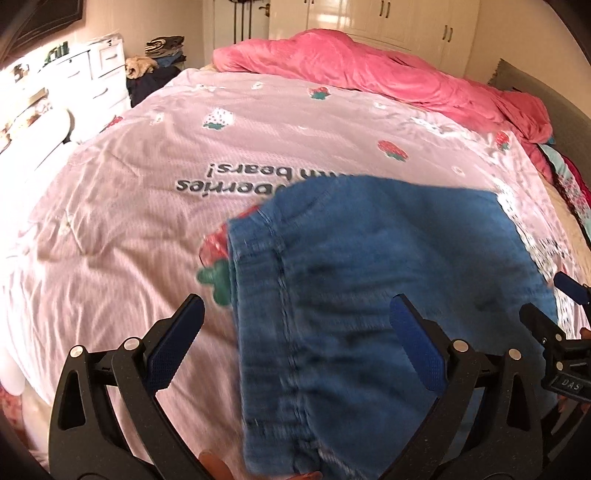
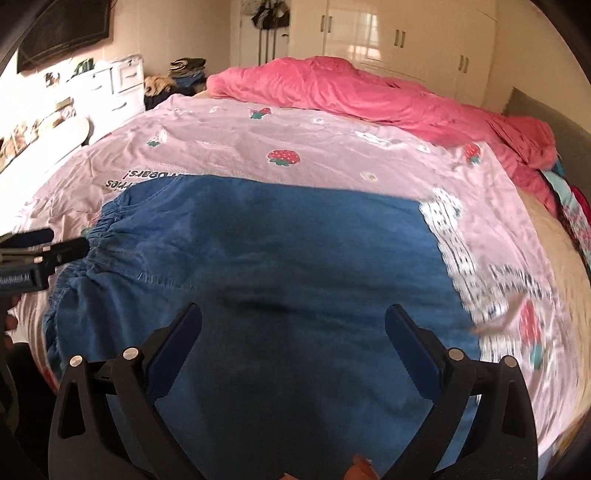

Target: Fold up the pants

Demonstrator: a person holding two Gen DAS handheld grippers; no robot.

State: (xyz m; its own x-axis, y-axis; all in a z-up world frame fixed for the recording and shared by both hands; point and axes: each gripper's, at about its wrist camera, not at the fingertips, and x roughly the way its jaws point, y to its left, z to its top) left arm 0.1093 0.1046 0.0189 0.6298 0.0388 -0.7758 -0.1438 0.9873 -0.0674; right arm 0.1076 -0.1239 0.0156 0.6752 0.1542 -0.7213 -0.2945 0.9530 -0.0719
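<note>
Pants (image 2: 280,266) lie flat on bedsheet (image 2: 332,147); left claw (image 1: 295,332) and right claw (image 2: 293,332) released above.

Left wrist view: looks forward between the left tongs (image 1: 297,321), low and close over the bed (image 1: 122,229), facing the far wardrobe (image 1: 406,22); pants (image 1: 369,295) fill its lower right. Right wrist view: same heading between the right tongs (image 2: 293,325), set further right, pants (image 2: 277,258) across its lower half. Both views share the pants, the pink strawberry sheet (image 2: 332,147), the pink duvet (image 2: 351,88), dresser (image 2: 122,85) and wardrobe. Each view catches the other tongs at its edge.
</note>
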